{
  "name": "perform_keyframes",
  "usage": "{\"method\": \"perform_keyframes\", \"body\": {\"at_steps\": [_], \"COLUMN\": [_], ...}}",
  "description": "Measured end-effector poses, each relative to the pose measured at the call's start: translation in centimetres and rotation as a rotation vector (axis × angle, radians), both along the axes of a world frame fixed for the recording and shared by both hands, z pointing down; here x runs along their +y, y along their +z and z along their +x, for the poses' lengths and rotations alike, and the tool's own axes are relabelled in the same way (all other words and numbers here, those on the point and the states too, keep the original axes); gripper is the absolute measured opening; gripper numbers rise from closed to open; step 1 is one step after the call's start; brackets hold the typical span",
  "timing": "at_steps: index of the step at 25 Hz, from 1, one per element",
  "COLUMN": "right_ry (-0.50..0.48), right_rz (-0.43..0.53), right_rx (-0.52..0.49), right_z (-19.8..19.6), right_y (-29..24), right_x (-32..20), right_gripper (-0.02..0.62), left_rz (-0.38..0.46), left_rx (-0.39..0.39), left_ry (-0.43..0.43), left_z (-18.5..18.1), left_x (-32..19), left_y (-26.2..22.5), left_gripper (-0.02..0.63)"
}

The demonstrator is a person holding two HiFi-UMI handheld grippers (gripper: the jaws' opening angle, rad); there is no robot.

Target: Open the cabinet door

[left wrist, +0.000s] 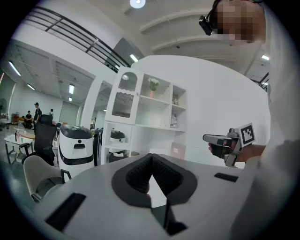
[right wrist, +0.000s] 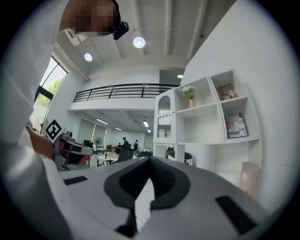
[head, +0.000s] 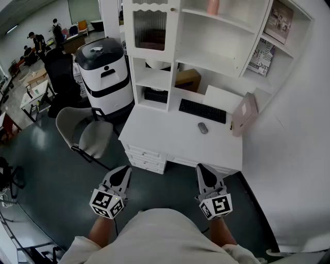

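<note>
The cabinet door (head: pixel 150 27) is white with a ribbed glass pane and sits shut at the top left of the desk hutch, a small knob (head: pixel 172 9) on its right edge. It also shows far off as the cabinet door (left wrist: pixel 123 100) in the left gripper view and the cabinet door (right wrist: pixel 164 123) in the right gripper view. My left gripper (head: pixel 121 174) and right gripper (head: pixel 204 172) hang side by side in front of the desk, well short of the door. Both point roughly level, jaws together, nothing between them.
A white desk (head: pixel 170 142) holds a black keyboard (head: pixel 202 111) and a mouse (head: pixel 203 128), with drawers (head: pixel 147 157) under its left front. A grey chair (head: pixel 85 135) and a white-and-black machine (head: pixel 103 72) stand at the left. People are far back in the hall.
</note>
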State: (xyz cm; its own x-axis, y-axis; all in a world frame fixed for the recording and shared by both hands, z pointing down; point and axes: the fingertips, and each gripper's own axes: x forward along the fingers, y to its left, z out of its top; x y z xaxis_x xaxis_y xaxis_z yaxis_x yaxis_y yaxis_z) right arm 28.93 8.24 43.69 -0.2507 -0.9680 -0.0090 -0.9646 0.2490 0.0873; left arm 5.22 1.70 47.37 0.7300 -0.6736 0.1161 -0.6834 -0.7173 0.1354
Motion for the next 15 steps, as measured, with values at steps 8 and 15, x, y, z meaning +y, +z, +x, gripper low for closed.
{"method": "perform_keyframes", "body": {"at_steps": [8, 15], "right_ry": [-0.005, -0.032], "right_rz": [0.003, 0.012], "right_rx": [0.002, -0.028], "right_z": [0.7, 1.2], "right_y": [0.0, 0.1], "right_x": [-0.4, -0.5], "right_gripper": [0.003, 0.005], "left_rz": [0.000, -0.002], "left_rx": [-0.003, -0.006], "left_ry": [-0.009, -0.026], "left_z": [0.6, 1.0], "left_x": [-0.2, -0.3], "left_y": [0.0, 0.1], "left_gripper": [0.000, -0.001]}}
